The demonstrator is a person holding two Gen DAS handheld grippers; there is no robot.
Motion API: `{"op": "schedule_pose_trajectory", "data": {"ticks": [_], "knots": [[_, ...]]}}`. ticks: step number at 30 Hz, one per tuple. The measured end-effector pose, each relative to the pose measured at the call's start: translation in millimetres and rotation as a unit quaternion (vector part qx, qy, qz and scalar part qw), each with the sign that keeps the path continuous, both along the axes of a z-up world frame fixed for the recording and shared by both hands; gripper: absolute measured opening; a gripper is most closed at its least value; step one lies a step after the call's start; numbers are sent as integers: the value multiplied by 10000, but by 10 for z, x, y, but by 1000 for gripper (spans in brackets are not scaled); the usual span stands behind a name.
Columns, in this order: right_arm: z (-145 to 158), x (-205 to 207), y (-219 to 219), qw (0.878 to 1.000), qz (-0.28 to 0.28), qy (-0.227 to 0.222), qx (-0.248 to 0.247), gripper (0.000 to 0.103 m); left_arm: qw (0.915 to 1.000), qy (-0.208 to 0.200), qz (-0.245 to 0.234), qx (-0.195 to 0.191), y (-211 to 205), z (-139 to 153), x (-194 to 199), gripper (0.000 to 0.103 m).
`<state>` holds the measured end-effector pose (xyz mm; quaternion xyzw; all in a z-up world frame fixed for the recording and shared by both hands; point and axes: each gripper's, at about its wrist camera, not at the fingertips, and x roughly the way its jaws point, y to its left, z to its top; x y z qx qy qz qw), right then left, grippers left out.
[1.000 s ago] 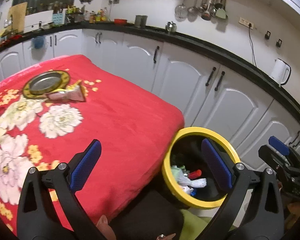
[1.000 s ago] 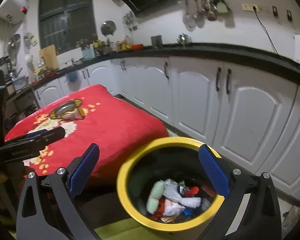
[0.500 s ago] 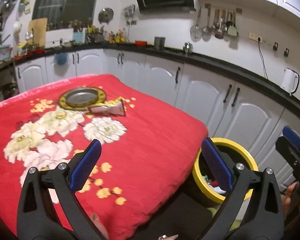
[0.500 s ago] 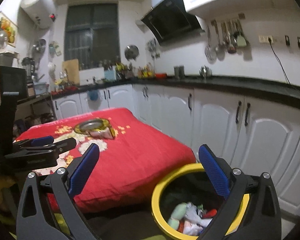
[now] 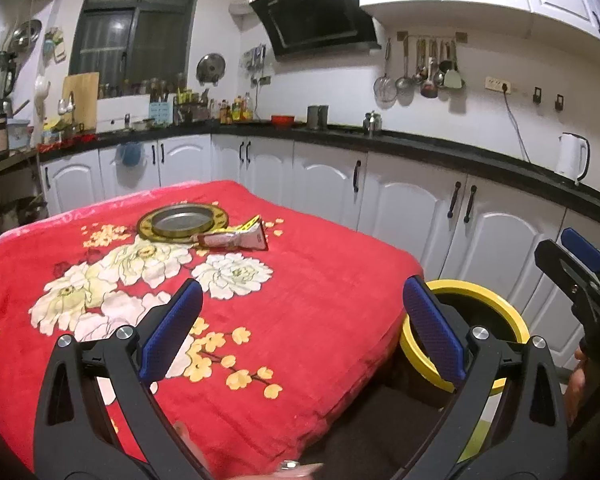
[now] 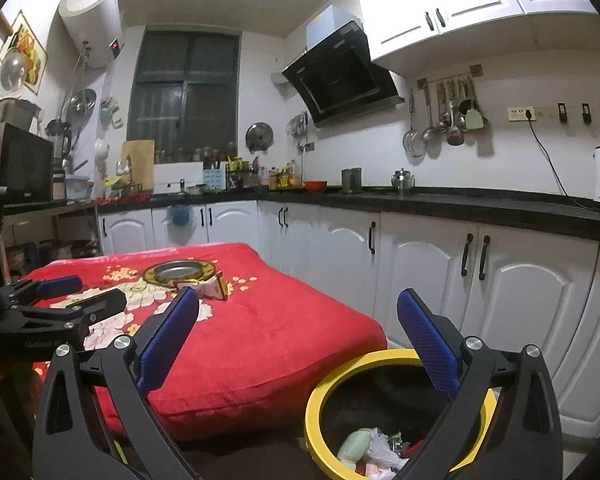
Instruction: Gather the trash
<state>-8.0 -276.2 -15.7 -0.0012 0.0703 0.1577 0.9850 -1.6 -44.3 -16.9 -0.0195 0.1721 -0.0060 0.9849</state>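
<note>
A crumpled red and white snack wrapper lies on the red flowered cloth, touching the near edge of a round metal plate. A yellow-rimmed bin stands on the floor by the table's corner, holding several pieces of trash. My left gripper hovers open over the cloth's near corner, with nothing between its blue pads. My right gripper is open too, raised above the bin and empty. Each gripper shows at the side of the other's view.
The table under the red cloth fills the left and middle. White cabinets under a black counter run along the back and right, close behind the bin. A white kettle stands on the counter.
Both views have tilted upward and pulled back from the bin. The bin has slid lower and to the right; the table, wrapper and upper kitchen now show more fully. Both grippers stay open.
</note>
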Motion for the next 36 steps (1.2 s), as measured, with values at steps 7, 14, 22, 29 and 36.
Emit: {"op": "schedule_pose_trajectory", "data": {"ticks": [7,14,22,29,36], "knots": [[-101,102,36,9996,-17,279,-52,97,9999,89,-24,-86,-9,-39,15,92],[-119,118,33,9995,-28,306,-44,97,9998,126,-52,-126,-31,-49,34,92],[-121,132,26,9996,-39,294,-30,97,9999,105,-50,-115,-45,-47,43,92],[-130,146,31,9996,-36,292,-43,97,9998,119,-25,-173,-28,-51,34,92],[-126,140,21,9996,-38,293,-25,97,9998,104,-25,-150,-36,-59,15,92]]}}
